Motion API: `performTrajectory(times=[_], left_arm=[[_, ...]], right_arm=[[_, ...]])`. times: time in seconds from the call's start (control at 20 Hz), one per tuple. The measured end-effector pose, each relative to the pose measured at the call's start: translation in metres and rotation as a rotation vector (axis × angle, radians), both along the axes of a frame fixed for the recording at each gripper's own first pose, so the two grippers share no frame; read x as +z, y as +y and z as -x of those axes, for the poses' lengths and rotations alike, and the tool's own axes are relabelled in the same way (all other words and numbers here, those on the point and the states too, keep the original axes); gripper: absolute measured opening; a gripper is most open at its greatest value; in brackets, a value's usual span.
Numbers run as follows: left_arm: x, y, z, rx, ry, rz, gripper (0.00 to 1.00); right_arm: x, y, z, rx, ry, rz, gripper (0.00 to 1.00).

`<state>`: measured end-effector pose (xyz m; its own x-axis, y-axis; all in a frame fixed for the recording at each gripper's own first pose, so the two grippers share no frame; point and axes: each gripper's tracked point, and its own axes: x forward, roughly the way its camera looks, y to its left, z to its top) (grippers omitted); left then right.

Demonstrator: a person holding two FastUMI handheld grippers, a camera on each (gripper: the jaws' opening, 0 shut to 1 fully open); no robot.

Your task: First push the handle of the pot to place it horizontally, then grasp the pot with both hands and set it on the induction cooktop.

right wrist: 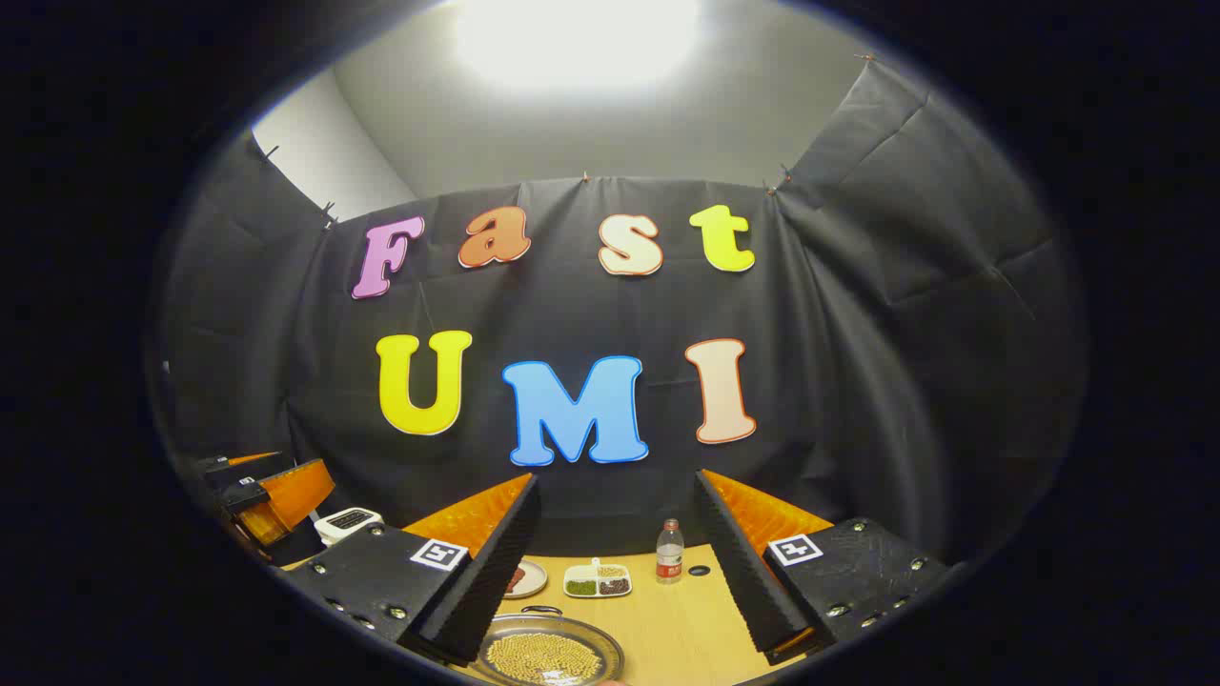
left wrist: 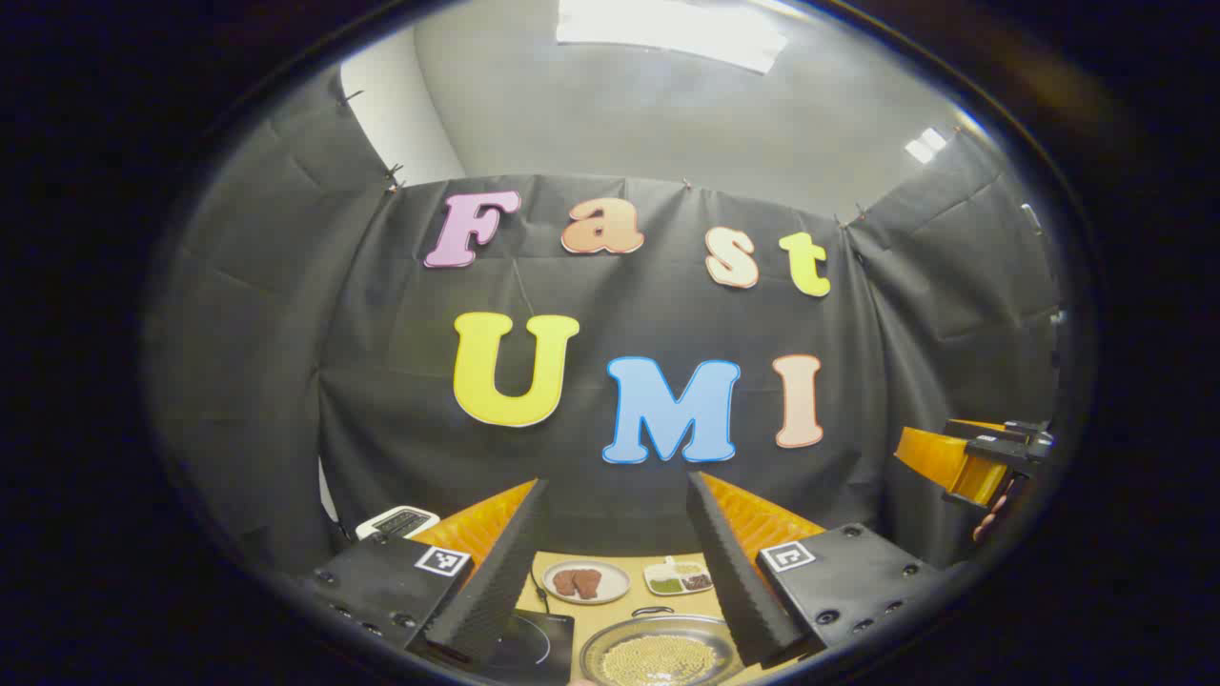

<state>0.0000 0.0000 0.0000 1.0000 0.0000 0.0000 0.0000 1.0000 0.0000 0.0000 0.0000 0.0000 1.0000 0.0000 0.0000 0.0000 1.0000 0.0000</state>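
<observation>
Left gripper view: left tool (left wrist: 618, 562) raised above bench (left wrist: 610, 619), fingers spread wide, nothing between them. Pot (left wrist: 660, 653) low in the gap between the fingers, at the bottom edge, holding pale yellow grains; small handle loop (left wrist: 652, 611) on its far rim. Induction cooktop (left wrist: 529, 646) just left of pot, partly hidden behind the left finger. Beyond pot: plate of brown pieces (left wrist: 585, 581) and divided dish (left wrist: 679, 577), both apart from pot, near the bench's far edge. White appliance (left wrist: 398, 521) far left by the wall. Right tool (left wrist: 972, 457) at far right, up high, well apart from pot.

Right gripper view: right tool (right wrist: 618, 562) also raised, fingers wide apart, empty. Pot (right wrist: 546, 655) sits bottom left of the gap, cut by the lower edge. Open bench surface right of pot, between the fingers. Divided dish (right wrist: 598, 580), bottle (right wrist: 669, 552) and small dark disc (right wrist: 699, 570) toward the far edge. Left tool (right wrist: 276, 495) at far left, held high.
</observation>
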Motion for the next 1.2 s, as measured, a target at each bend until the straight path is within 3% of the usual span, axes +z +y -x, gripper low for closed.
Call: performTrajectory(times=[0.45,1.1,1.2], left_arm=[[-0.008,-0.004,0.004,-0.005,0.029,0.0,0.99],[-0.014,0.003,-0.019,-0.024,0.048,-0.018,0.99],[-0.015,0.008,-0.019,-0.019,0.051,-0.024,0.95]], right_arm=[[-0.01,0.002,0.006,0.035,0.04,0.009,0.99],[-0.029,0.006,-0.014,0.031,0.091,-0.032,0.99],[-0.038,0.006,-0.016,0.031,0.115,-0.035,0.99]])
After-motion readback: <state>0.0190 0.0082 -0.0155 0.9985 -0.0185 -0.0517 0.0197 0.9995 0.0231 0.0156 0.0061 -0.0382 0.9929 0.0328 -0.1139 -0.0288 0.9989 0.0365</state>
